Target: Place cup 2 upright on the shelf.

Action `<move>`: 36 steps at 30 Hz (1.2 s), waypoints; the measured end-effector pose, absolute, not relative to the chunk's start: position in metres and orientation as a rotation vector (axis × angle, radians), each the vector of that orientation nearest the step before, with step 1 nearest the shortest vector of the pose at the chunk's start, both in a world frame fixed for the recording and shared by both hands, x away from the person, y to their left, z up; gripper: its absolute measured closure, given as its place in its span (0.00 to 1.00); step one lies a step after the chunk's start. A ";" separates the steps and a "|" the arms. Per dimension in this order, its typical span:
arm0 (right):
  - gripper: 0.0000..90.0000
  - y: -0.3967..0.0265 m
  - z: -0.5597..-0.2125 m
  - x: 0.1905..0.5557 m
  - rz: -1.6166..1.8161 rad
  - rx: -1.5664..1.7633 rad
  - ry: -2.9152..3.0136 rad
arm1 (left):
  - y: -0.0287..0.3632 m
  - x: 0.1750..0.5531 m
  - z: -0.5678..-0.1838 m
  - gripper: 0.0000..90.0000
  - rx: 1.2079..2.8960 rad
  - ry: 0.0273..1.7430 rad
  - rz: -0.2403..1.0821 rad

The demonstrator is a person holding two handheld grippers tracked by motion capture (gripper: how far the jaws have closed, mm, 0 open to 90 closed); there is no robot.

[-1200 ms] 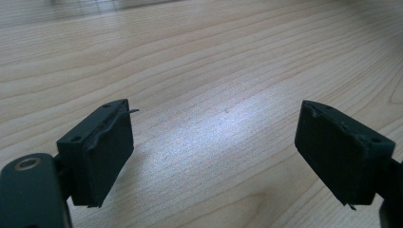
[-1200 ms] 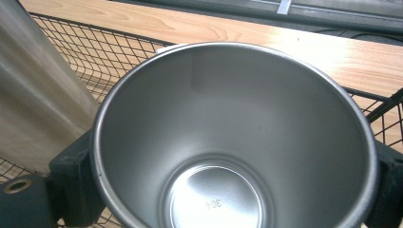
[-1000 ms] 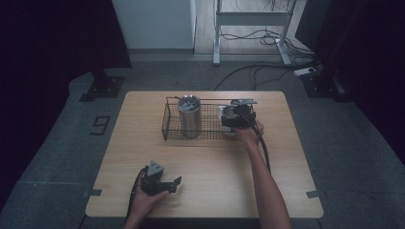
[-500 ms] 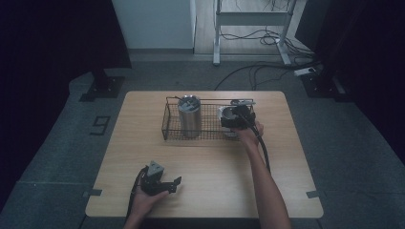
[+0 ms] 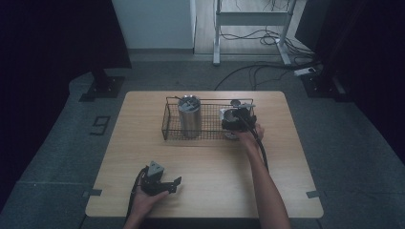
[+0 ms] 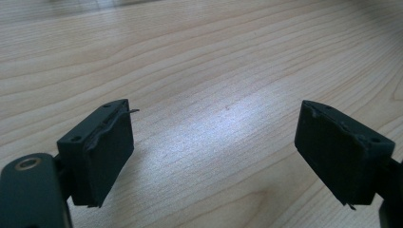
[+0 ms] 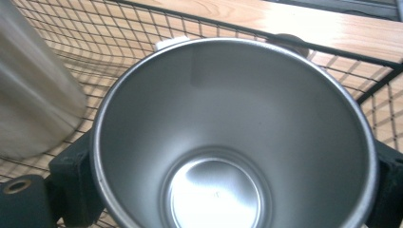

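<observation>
At the near left of the counter [image 5: 205, 157] the left gripper [image 5: 165, 185] rests in the person's hand close to the front edge, with bare wood all around it and a wide open stretch between it and the wire basket [image 5: 167, 125] farther back. The left gripper view [image 6: 214, 156] shows its fingers [image 6: 102, 152] standing wide apart with only wood grain between them, holding nothing.

The basket sits toward the far side of the counter, leaving a strip of wood beyond its far rim and more room on its left than on its right. Inside its left part stands a tall steel tumbler [image 5: 189, 117] with a lid, upright. In the right part, the right gripper [image 5: 237, 120] reaches in over the near rim, and there the high view is too dark and crowded to read the hold.

The right gripper view settles it: an open steel cup [image 7: 228, 142] sits between the fingers [image 7: 71, 190], which press on its two sides, its mouth toward the camera, the mesh wall just behind, the tumbler blurred at the left
</observation>
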State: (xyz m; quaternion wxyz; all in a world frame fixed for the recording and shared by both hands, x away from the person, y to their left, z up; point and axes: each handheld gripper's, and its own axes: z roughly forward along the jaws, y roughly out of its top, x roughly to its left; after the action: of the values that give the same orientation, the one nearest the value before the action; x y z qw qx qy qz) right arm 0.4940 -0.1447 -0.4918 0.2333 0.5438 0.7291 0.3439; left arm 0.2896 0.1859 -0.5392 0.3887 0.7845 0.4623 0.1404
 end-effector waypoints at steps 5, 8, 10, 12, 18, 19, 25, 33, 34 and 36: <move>0.06 -0.145 -0.490 0.492 0.909 1.494 2.019 | 0.184 0.289 -0.539 0.14 1.997 1.174 0.355; 0.04 -0.147 -0.487 0.491 0.932 1.494 2.026 | 0.184 0.289 -0.540 0.14 2.002 1.172 0.352; 0.02 -0.148 -0.485 0.490 0.965 1.497 2.026 | 0.184 0.289 -0.540 0.14 2.001 1.175 0.357; 0.00 -0.149 -0.484 0.489 0.974 1.487 2.026 | 0.185 0.289 -0.540 0.14 1.999 1.178 0.357; 0.00 -0.151 -0.474 0.484 1.012 1.448 1.991 | 0.186 0.289 -0.540 0.14 1.993 1.182 0.364; 0.00 -0.152 -0.472 0.483 1.017 1.444 1.982 | 0.186 0.289 -0.540 0.14 1.990 1.183 0.370; 0.00 -0.159 -0.456 0.471 1.095 1.413 1.942 | 0.188 0.289 -0.538 0.14 1.976 1.184 0.376; 0.04 -0.167 -0.453 0.450 1.137 1.373 1.956 | 0.189 0.289 -0.538 0.14 1.984 1.186 0.377; 0.06 -0.169 -0.454 0.447 1.142 1.364 1.958 | 0.189 0.289 -0.538 0.14 1.985 1.186 0.378; 0.07 -0.172 -0.455 0.438 1.155 1.351 1.962 | 0.189 0.289 -0.538 0.14 1.985 1.187 0.380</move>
State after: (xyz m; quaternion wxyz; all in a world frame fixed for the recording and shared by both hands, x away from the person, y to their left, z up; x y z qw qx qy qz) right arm 0.4384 -0.1719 -0.4551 0.2447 0.4948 0.7186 0.4230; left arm 0.2891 0.1887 -0.5382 0.3882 0.7805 0.4667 0.1494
